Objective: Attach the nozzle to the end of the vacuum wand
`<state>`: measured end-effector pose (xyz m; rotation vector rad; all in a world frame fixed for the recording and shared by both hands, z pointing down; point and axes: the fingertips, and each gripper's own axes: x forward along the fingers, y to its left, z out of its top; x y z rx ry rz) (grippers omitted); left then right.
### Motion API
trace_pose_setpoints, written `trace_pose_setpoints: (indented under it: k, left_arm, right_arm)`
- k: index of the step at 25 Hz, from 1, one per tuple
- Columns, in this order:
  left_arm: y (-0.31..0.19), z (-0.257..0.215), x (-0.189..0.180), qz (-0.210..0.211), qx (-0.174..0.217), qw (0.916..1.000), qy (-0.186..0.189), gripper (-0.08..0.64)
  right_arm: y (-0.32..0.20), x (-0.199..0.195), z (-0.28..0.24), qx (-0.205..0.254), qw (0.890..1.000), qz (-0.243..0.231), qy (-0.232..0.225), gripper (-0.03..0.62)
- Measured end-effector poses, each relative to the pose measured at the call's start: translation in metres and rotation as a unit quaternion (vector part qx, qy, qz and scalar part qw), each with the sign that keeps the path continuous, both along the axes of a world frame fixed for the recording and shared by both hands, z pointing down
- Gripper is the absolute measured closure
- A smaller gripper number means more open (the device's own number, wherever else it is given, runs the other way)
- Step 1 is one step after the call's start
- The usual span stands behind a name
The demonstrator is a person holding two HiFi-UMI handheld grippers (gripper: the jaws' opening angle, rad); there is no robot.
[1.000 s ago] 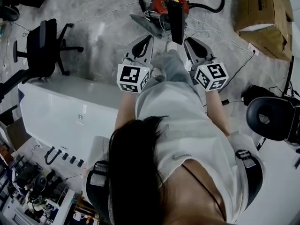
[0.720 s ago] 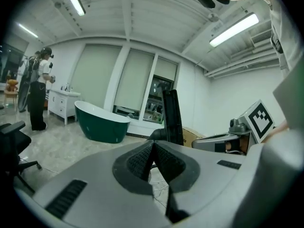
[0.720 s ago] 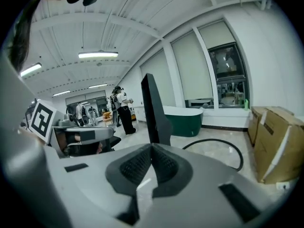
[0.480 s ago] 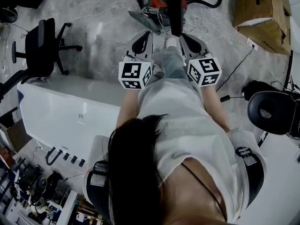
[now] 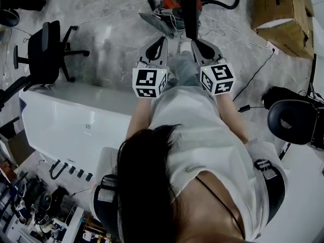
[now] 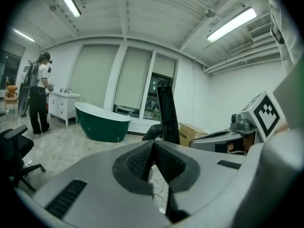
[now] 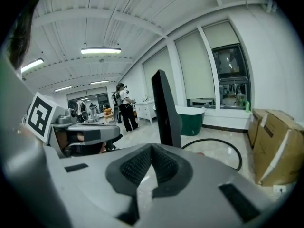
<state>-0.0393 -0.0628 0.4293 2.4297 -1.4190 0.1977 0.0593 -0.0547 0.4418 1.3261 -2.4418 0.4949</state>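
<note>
Left jaws: my left gripper (image 5: pixel 162 38) is clenched, pads pressed together with nothing between them.
Nozzle: the grey nozzle (image 5: pixel 153 23) lies on the floor (image 5: pixel 111 34), just left of the red vacuum (image 5: pixel 174 1), apart from both my grippers.
Wand: the black vacuum wand (image 5: pixel 190 11) stands upright at the vacuum, ahead of my grippers.
Right jaws: my right gripper (image 5: pixel 195 40) is clenched too, gripping nothing.

Office chair (image 5: pixel 44 50), cardboard box (image 5: pixel 282 11), prob. tub (image 5: pixel 61 128)
</note>
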Motion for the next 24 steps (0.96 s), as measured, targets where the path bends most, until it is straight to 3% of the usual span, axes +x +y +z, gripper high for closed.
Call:
trace_pose_setpoints:
  k: [24]
  left_arm:
    - [0.007,0.004,0.001,0.0,0.003,0.9999,-0.011,0.557]
  right_arm:
    - [0.014,-0.024,0.005,-0.001,0.999,-0.038,0.026,0.577]
